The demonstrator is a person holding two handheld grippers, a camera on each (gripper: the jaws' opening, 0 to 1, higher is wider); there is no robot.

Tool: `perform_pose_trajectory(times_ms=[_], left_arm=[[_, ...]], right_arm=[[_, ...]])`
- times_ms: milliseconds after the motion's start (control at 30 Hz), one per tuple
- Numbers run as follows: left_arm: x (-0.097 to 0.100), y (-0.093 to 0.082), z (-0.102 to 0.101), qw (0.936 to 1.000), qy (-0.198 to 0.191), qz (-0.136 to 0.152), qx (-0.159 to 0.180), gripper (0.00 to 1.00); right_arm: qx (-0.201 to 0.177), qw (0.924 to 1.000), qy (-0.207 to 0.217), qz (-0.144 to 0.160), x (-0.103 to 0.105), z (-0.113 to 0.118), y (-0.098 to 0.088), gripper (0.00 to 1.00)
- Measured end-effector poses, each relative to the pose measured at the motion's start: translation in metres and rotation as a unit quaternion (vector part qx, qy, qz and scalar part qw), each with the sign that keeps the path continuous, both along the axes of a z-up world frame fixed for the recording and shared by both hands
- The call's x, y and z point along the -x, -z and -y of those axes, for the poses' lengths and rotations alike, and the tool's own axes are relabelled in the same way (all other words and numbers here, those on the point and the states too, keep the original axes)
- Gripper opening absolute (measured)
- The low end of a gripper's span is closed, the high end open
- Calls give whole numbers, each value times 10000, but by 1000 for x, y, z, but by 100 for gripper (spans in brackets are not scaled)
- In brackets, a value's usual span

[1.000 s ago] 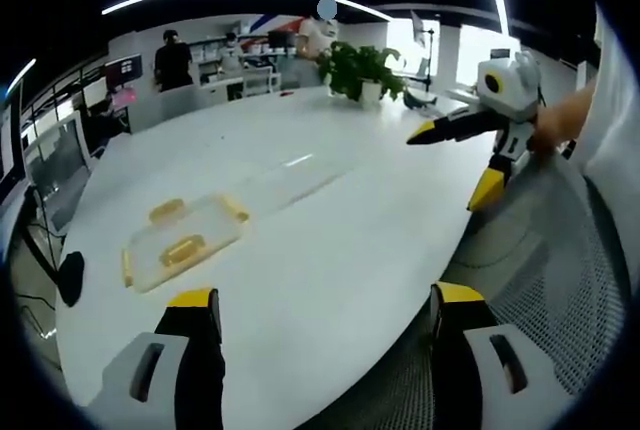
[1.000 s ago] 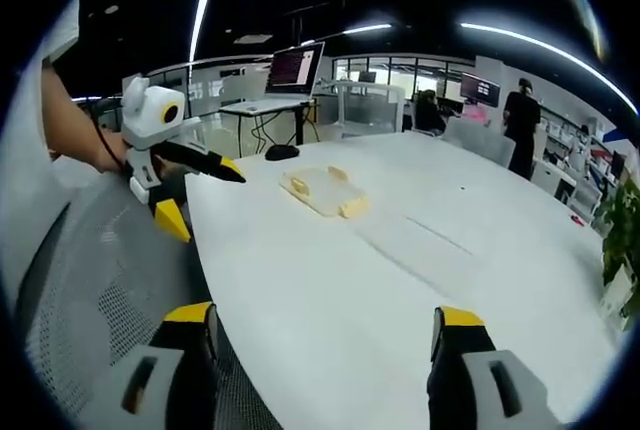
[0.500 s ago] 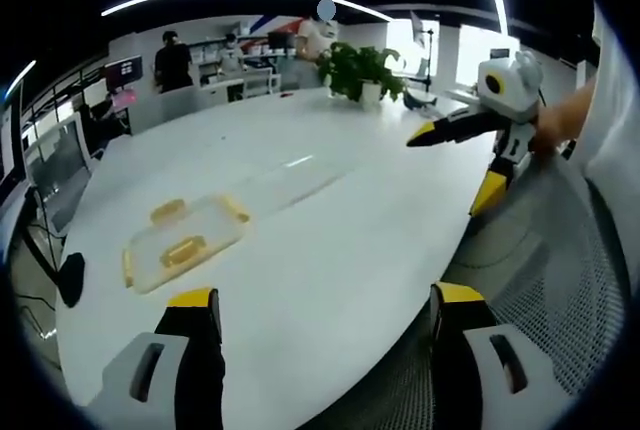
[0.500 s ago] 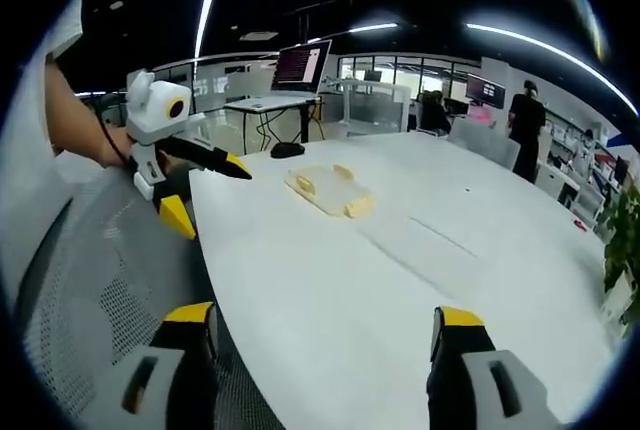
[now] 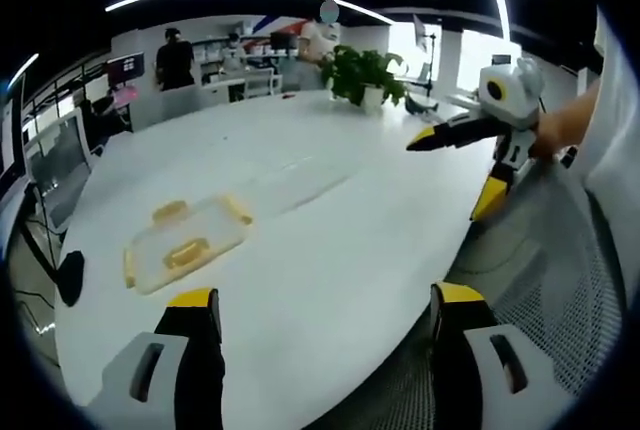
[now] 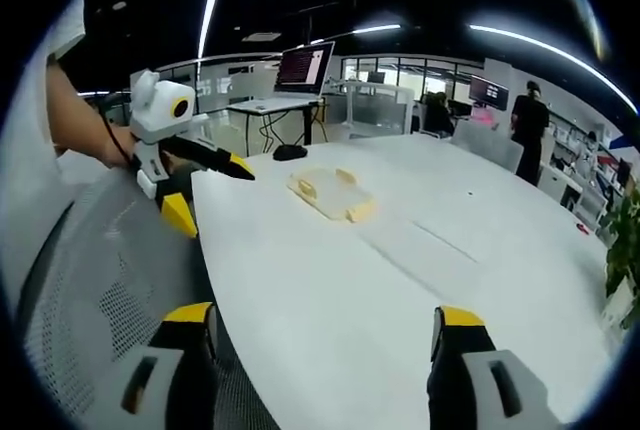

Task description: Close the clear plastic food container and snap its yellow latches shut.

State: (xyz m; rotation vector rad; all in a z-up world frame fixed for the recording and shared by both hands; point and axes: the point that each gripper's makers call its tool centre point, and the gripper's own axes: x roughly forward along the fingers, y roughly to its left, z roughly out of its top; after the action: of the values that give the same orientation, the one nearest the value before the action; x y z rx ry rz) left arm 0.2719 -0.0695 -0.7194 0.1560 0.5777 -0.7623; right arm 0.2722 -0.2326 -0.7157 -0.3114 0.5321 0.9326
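In the left gripper view, the left claw [image 5: 318, 312] stands wide open with nothing between its yellow-tipped jaws, held over the near edge of the white table [image 5: 330, 220]. The food container [image 5: 185, 241] lies flat on the table ahead of the claw and off toward its left jaw, well apart from it, with its yellow latches [image 5: 184, 251] showing at the edges. A clear lid [image 5: 295, 176] lies on the table just beyond the container, apart from it. The right claw [image 5: 452, 166] comes in from the right, jaws spread wide and empty, hovering at the table's edge above a mesh chair back [image 5: 560, 270].

In the right gripper view, the right claw [image 6: 322, 328] is likewise wide open and holds nothing. The container [image 6: 330, 193] lies ahead of it, well apart, and the left claw [image 6: 208, 188] hangs open at the left, near the table edge. A potted plant [image 5: 362, 72] stands far across the table.
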Motion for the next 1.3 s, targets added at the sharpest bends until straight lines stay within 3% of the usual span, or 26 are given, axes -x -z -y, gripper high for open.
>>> perform_pose_trajectory(times_ms=[233, 367, 1300], left_arm=[[-6, 2, -8, 10000, -1, -41, -17, 84], [-11, 2, -11, 9996, 164, 6, -222, 84], [-40, -4, -28, 9997, 144, 112, -176, 81]], right_arm=[[59, 10000, -61, -15, -5, -1, 2, 88], [80, 9998, -132, -86, -7, -4, 5, 87], [122, 9988, -467, -96, -35, -36, 1, 84]])
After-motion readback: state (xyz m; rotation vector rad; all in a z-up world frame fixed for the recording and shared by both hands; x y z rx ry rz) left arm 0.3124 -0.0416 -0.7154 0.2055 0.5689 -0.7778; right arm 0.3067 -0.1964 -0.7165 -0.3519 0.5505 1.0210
